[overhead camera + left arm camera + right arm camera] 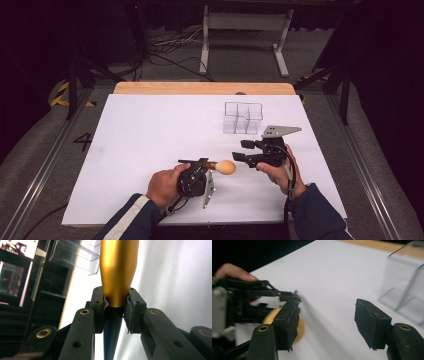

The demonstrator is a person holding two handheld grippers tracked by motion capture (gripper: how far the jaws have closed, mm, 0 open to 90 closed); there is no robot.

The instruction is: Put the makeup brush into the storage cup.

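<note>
- The left claw [212, 165] is clamped on a gold-handled tool [223, 167], held just above the white tabletop [150, 130].
- The right claw [242, 151] stands open with nothing between its pads, close beside the tool.
- The clear compartment box [243, 118] sits farther back; nothing visible inside.

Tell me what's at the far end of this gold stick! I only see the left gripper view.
Observer: Your gold stick ends in a round tan head.
Operator: Is the other gripper grabbing it?
Observer: No. The right gripper has its fingers apart with nothing between them.
Operator: Where's the clear box?
Observer: The clear box stands on the white table, beyond the right gripper.
</note>
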